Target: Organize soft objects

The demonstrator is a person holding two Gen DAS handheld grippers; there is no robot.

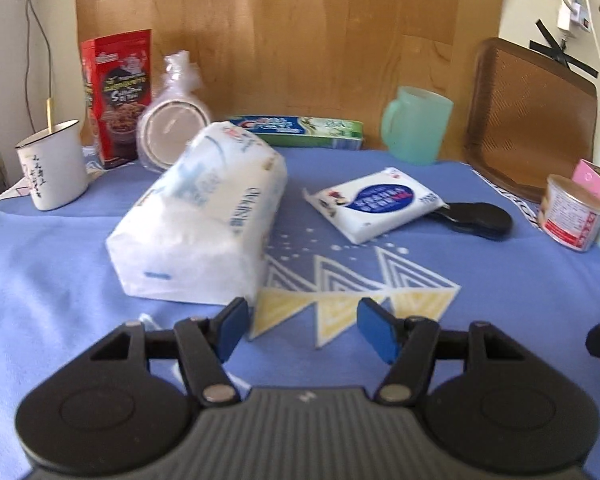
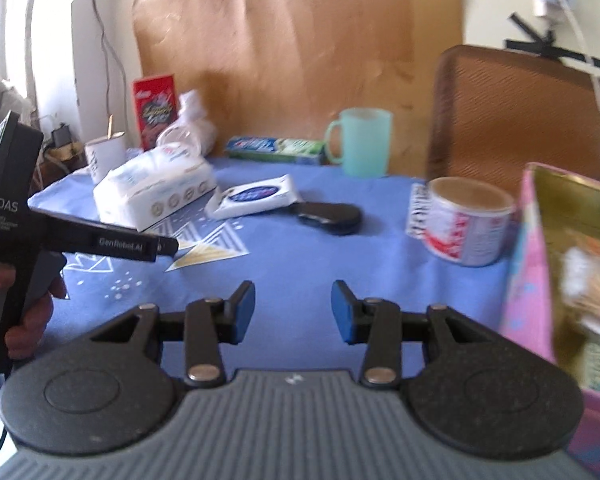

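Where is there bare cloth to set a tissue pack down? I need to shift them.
Bare blue tablecloth lies between the small tissue pack and the tin can, and left of the large tissue pack, before the white enamel mug. The back edge is crowded: red box, toothpaste box, green cup.

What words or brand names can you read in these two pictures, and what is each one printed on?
"DAS": on the left gripper, handle end.
"GenRobot.AI": on its arm.
Too blurred to read: print on the big tissue pack, small tissue pack, red box, toothpaste box, white mug, can.
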